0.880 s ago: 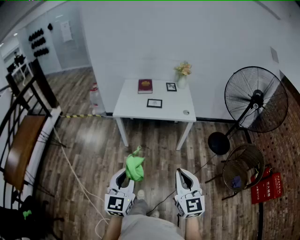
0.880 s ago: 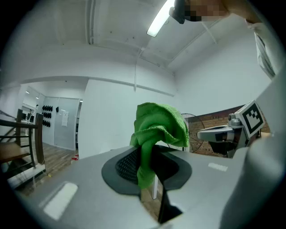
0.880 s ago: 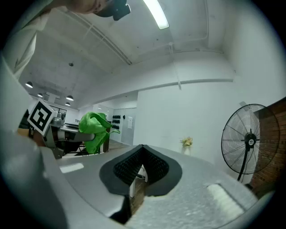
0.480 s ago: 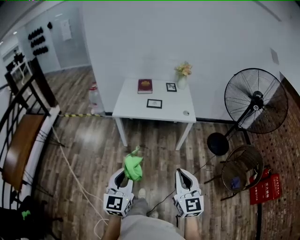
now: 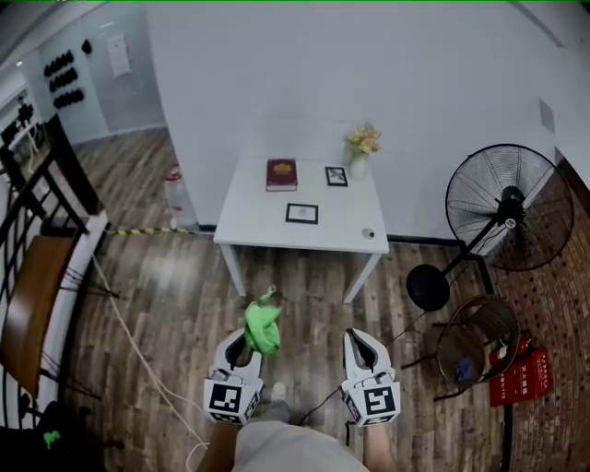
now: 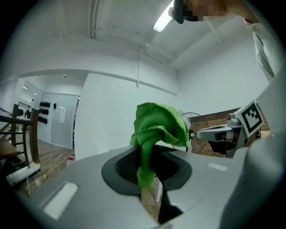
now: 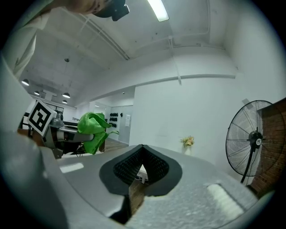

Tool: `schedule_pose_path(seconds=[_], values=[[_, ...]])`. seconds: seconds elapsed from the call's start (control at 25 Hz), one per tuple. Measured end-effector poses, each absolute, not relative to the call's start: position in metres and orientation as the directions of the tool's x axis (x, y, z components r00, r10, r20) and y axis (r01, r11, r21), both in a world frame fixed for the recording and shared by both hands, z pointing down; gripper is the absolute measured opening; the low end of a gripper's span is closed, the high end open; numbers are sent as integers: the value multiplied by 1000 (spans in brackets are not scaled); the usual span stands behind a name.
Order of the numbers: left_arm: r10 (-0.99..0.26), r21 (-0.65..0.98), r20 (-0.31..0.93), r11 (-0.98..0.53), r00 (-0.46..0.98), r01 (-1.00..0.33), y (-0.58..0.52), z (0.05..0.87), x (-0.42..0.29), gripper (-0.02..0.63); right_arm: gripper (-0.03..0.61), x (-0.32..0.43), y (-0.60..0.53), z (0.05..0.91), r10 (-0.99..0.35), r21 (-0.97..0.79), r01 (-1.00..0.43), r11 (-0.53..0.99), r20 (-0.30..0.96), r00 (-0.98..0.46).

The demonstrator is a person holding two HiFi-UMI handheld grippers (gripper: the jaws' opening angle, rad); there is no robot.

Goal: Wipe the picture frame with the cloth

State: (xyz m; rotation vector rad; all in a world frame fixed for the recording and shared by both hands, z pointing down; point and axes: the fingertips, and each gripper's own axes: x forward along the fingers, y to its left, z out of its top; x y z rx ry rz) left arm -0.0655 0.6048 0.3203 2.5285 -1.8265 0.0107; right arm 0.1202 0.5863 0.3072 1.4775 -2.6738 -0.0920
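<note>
Tabletop (image 5: 267, 221) is seen slightly nearer than before. Green cloth (image 5: 262, 327) is pinched by left tongs (image 5: 244, 346); right tongs (image 5: 358, 339) are pressed together, empty. Picture frame (image 5: 301, 214) is laid flat mid-tabletop.

White wall (image 5: 277, 83), wood-plank floor (image 5: 166, 304), white table (image 5: 267, 226), standing fan (image 5: 507, 221), ceiling strip light (image 7: 157, 9).

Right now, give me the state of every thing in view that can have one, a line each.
left hand-held gripper, shut on the green cloth
right hand-held gripper, shut, empty
green cloth, bunched, sticking up from the jaws
front picture frame, flat on the table, untouched
back picture frame, beside the flower vase, untouched
book, closed, lying flat
flower vase, upright
fan, upright; spinning or not, cannot tell
</note>
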Motion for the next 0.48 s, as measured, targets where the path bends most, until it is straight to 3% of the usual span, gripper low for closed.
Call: schedule_pose_path(seconds=[0.48], values=[[-934, 24, 9, -356, 357, -934, 503, 319, -104, 84, 5, 70, 493, 304, -852, 123, -844, 522, 45, -521]])
